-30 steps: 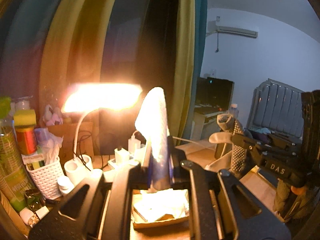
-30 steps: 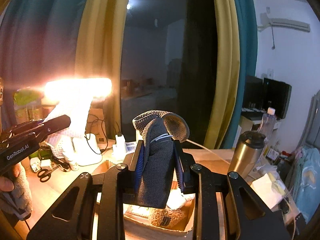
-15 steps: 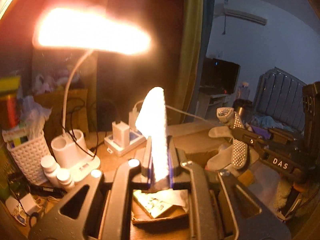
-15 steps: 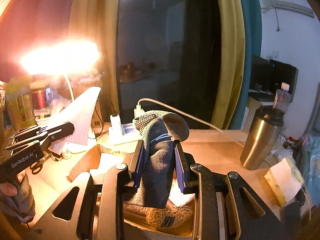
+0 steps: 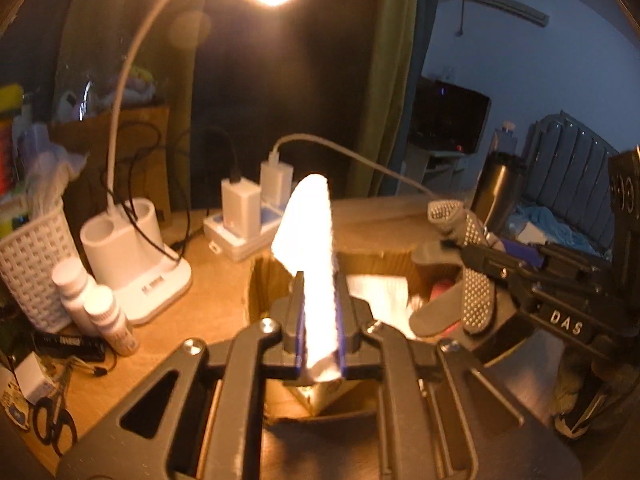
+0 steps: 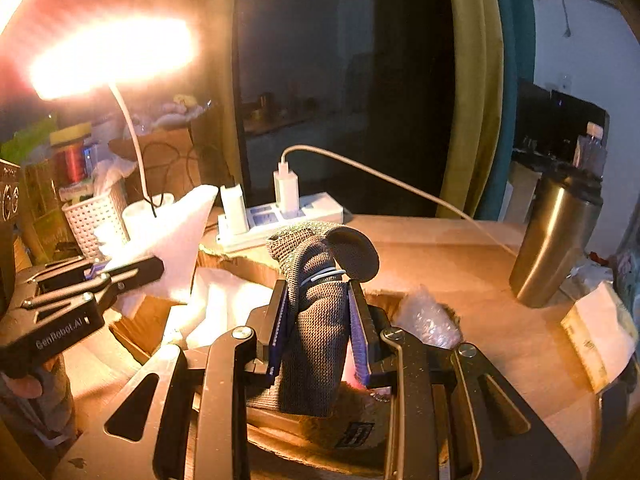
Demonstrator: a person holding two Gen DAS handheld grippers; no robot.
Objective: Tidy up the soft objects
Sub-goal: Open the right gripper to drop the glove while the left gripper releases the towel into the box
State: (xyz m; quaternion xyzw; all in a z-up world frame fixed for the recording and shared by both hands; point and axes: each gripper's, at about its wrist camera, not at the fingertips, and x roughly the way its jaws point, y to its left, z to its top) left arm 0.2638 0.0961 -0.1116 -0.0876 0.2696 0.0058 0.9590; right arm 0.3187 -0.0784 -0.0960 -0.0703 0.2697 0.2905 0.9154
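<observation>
My left gripper [image 5: 318, 312] is shut on a white cloth [image 5: 310, 240] that stands up between its fingers, above an open cardboard box [image 5: 260, 280]. It also shows in the right wrist view [image 6: 132, 276], with the white cloth [image 6: 176, 236] over the box's left side. My right gripper [image 6: 320, 320] is shut on a grey knitted sock [image 6: 316, 320] with a white band, held over the same box [image 6: 224, 260]. From the left wrist view the right gripper [image 5: 476, 276] and sock [image 5: 476, 296] hang at the box's right side. White fabric [image 6: 216, 308] and a brown fuzzy item [image 6: 344, 424] lie inside the box.
A lit desk lamp [image 5: 132, 256] stands left of the box with small white bottles [image 5: 100, 312], a white basket [image 5: 28, 264] and scissors [image 5: 52, 420]. A power strip with chargers [image 6: 276, 216] lies behind the box. A steel tumbler [image 6: 552, 240] stands at right.
Both grippers have come down and forward toward the box, each still holding its item. The lamp head has risen out of the top of the left wrist view.
</observation>
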